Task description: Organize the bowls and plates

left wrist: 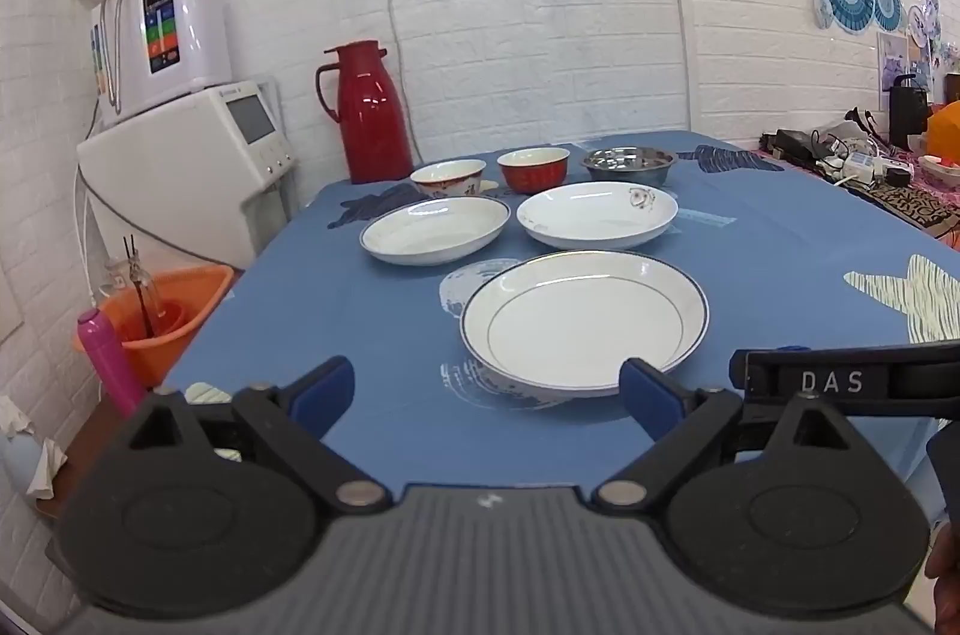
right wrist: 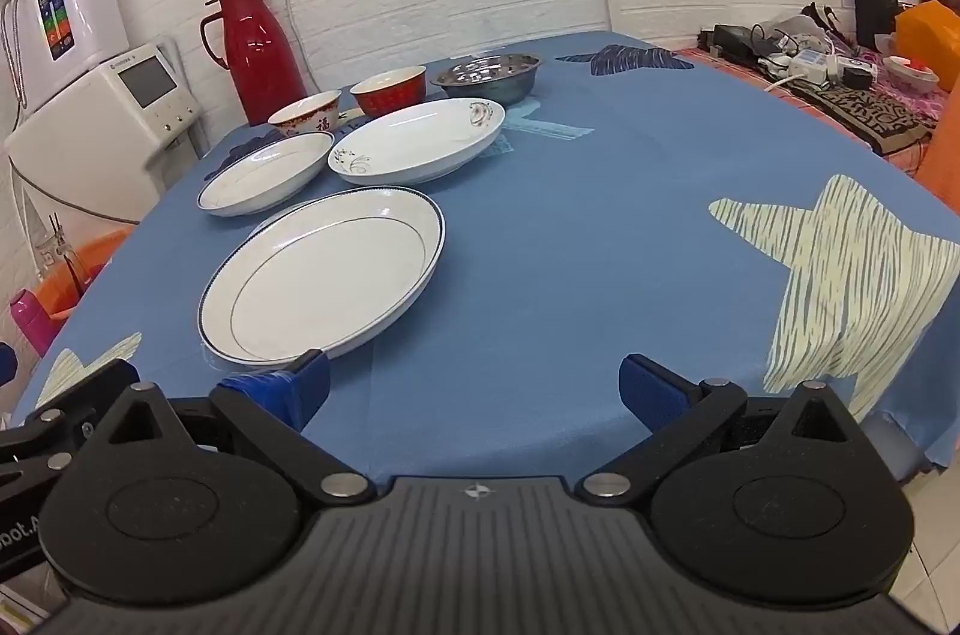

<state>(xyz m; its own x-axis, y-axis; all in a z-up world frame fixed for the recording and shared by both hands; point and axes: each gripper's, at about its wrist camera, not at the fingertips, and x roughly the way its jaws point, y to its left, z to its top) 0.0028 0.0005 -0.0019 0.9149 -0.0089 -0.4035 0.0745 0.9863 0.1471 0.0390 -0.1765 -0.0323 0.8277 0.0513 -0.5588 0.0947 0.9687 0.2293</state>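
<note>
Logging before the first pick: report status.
Left gripper open, right gripper open, both empty. Three plates, nearest blue-rimmed plate, and three bowls unstacked on table. Path clear.

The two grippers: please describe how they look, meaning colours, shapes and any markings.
The left gripper and the right gripper look alike: a ribbed dark grey body, two round black housings, black linkage arms with silver pivot pins, and blue finger pads. In the left wrist view, the right gripper's side reads "DAS" in white letters.
</note>
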